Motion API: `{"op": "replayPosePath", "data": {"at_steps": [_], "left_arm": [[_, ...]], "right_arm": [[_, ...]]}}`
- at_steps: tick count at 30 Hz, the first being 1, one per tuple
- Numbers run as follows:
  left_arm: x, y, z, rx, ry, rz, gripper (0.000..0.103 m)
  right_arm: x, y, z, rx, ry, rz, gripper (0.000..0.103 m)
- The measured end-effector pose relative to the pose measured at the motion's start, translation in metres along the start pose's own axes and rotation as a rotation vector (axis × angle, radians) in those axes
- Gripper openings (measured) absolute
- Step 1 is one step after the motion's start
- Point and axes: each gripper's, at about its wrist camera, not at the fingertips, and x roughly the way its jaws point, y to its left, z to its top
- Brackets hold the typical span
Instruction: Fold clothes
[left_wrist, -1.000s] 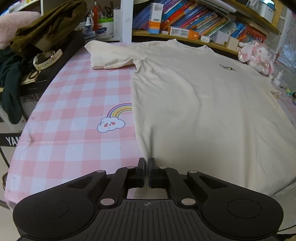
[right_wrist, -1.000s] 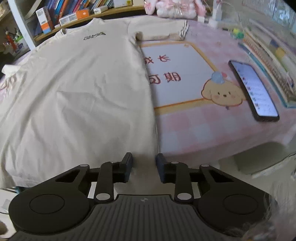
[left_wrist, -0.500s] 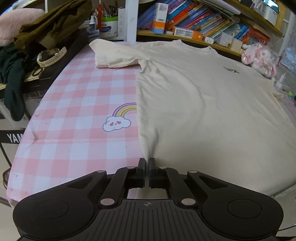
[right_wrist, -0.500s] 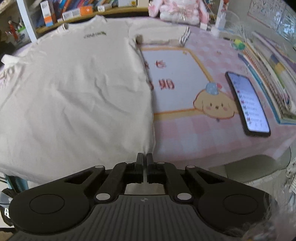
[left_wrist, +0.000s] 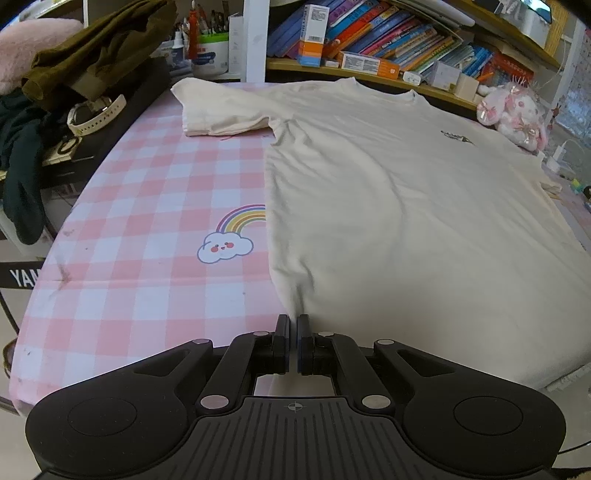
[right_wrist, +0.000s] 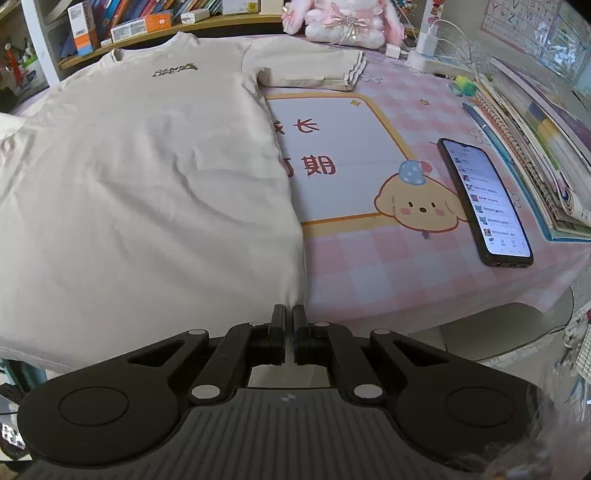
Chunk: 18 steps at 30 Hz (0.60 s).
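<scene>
A cream T-shirt (left_wrist: 388, 192) (right_wrist: 147, 177) lies flat, front up, on a pink checked tablecloth (left_wrist: 147, 280), collar toward the bookshelf. My left gripper (left_wrist: 292, 320) is shut on the shirt's near left hem corner, with cloth gathering into a small pleat at its tips. My right gripper (right_wrist: 289, 311) is shut on the near right hem corner in the same way. Both sleeves lie spread out at the far end.
A phone (right_wrist: 484, 201) with its screen lit lies right of the shirt, beside stacked notebooks (right_wrist: 543, 155). A pink plush toy (left_wrist: 513, 114) and bookshelf (left_wrist: 369, 70) stand behind. Dark clothes and a watch (left_wrist: 96, 114) pile up at left. A grey chair seat (right_wrist: 495, 328) sits below the table edge.
My right gripper's jaws closed onto the shirt's right hem corner, which now puckers at the tips. The left gripper kept its grip and stayed in place.
</scene>
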Motion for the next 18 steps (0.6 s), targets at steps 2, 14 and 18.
{"op": "replayPosePath", "data": {"at_steps": [2,14,18], "left_arm": [[0.0,0.0,0.0,0.003,0.002,-0.005,0.002],[-0.002,-0.005,0.001,0.029,-0.014,0.014,0.012],[-0.012,-0.009,0.0,0.025,-0.067,0.013,0.033]], "right_arm": [[0.0,0.0,0.001,0.001,0.004,0.001,0.004],[-0.004,0.007,0.001,0.01,-0.021,-0.026,0.018],[-0.019,0.016,0.004,0.016,-0.101,-0.034,0.053]]}}
